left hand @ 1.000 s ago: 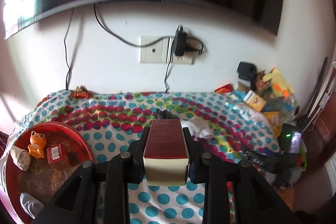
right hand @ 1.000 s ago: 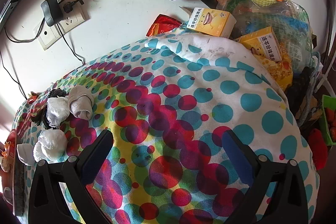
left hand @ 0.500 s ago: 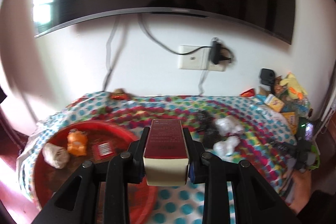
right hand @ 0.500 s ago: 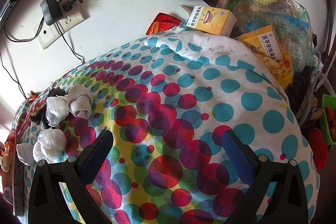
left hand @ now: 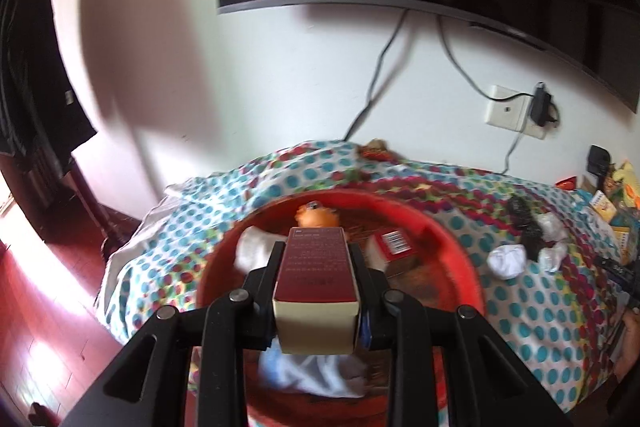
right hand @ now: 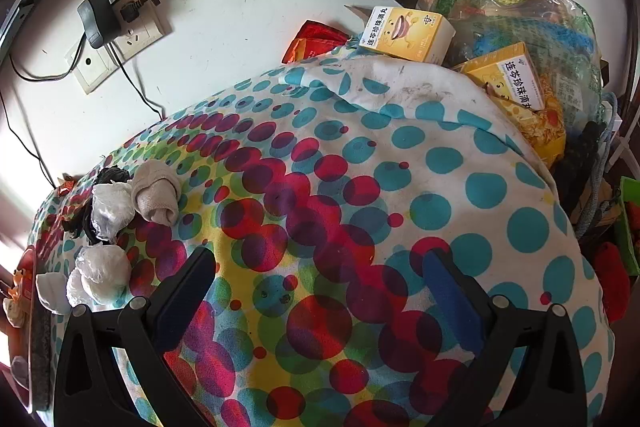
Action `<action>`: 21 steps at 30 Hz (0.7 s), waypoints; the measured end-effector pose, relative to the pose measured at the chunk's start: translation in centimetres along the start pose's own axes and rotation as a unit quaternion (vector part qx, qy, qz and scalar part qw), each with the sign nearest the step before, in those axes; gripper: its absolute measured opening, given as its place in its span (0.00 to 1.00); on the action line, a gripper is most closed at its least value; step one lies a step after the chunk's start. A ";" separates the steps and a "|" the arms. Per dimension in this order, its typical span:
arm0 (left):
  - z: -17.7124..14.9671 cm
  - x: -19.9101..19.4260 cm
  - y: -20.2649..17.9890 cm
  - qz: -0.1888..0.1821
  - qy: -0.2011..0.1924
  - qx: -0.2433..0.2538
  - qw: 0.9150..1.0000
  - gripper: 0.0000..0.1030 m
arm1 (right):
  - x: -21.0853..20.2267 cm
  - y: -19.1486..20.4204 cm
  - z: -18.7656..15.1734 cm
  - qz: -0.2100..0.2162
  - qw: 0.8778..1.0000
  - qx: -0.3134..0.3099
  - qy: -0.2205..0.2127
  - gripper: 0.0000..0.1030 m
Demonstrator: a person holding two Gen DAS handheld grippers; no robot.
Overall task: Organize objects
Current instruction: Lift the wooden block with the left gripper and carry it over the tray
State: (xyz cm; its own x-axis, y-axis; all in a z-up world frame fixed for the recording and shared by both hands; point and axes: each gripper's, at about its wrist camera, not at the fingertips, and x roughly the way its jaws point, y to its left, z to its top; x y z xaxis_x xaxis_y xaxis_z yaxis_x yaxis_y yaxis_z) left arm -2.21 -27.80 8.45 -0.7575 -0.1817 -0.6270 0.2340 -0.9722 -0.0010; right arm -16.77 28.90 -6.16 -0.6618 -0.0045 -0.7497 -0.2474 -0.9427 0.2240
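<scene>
Two views, two different jobs. From the left wrist, the left gripper (left hand: 318, 279) has its jaws closed on a dark red box (left hand: 316, 267) with a cream end, held lengthwise above the red tray (left hand: 460, 259). Already in the tray are an orange frog toy (left hand: 316, 217), a small red carton (left hand: 394, 245), a rolled white sock (left hand: 254, 249) and a pale cloth (left hand: 312, 373) near the front rim. The picture is blurred with motion. My guess is the box is being carried over for dropping in; next it needs lowering onto a bare patch of the tray and the jaws easing apart.

From the right wrist, the right gripper (right hand: 320, 283) hangs over the polka-dot bedspread (right hand: 360, 167), jaws wide apart and holding nothing. White sock bundles (right hand: 106, 211) and a grey sock (right hand: 158, 195) lie to its left, probably next for collecting. Yellow medicine boxes (right hand: 408, 33) sit piled by the wall.
</scene>
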 end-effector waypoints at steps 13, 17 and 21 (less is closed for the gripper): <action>-3.1 5.7 4.7 0.043 0.054 -0.035 0.997 0.28 | 0.0 0.3 0.0 -0.006 1.000 -0.007 0.002 1.00; -3.5 8.2 5.2 0.052 0.080 -0.048 0.994 0.28 | 0.1 0.3 0.0 -0.007 1.000 -0.007 0.002 1.00; -3.6 10.2 6.0 0.057 0.097 -0.066 0.991 0.28 | 0.0 0.3 0.0 -0.006 1.000 -0.010 0.003 1.00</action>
State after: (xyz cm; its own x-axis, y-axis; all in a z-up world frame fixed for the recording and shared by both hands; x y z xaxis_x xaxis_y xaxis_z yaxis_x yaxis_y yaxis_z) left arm -6.30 -34.95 -0.79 -0.5929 -0.2451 -0.7670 0.3989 -0.9169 -0.0153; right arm -16.88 28.60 -6.05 -0.6549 0.0047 -0.7557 -0.2412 -0.9490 0.2032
